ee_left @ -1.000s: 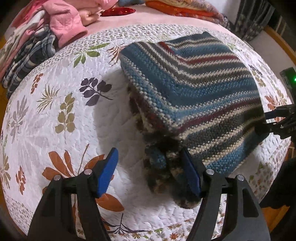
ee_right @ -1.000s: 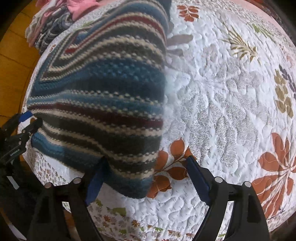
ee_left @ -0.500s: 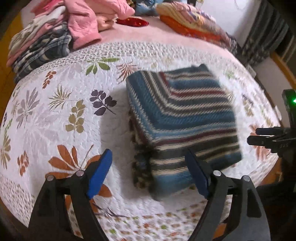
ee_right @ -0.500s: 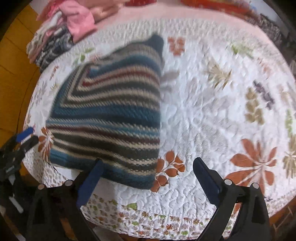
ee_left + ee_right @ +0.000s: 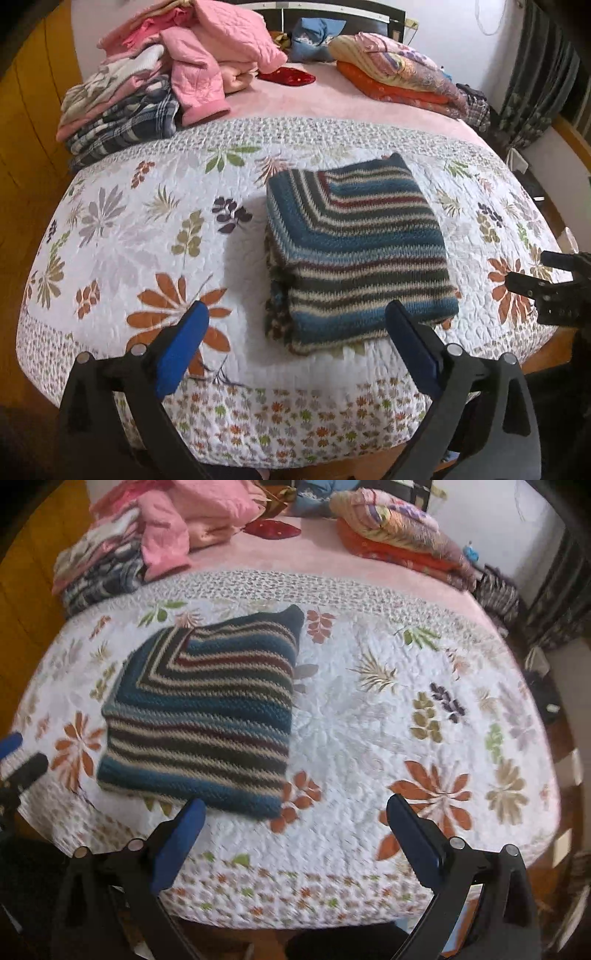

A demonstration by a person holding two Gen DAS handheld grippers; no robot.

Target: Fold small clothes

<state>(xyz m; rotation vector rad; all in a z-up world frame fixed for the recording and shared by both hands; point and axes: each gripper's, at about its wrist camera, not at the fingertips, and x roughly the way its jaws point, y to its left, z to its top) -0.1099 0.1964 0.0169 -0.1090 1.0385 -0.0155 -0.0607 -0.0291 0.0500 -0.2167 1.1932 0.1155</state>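
Now both grippers are pulled back from the folded blue, cream and maroon striped knit sweater (image 5: 354, 251); a second ago the left gripper (image 5: 295, 350) had its fingers right at the sweater's near edge and the right gripper (image 5: 291, 845) had a finger touching its near corner. Left gripper: fingers wide apart, holding nothing, hanging off the foot of the bed, sweater's near edge just beyond its right finger. Right gripper: fingers also spread, nothing between them, sweater off to its left and clear of the pads. Sweater lies flat as a squarish stack on the white floral quilted bedspread (image 5: 122, 229), near the foot edge, same spot as before, only seen from farther out. Open quilt to the sweater's left in the left wrist view and a broad bare stretch to its right in the right wrist view. Well behind it, a pile of pink and plaid clothes (image 5: 147, 81) at the far left, and folded orange and patterned blankets (image 5: 399, 74) at the far right on the pink sheet (image 5: 314, 99).
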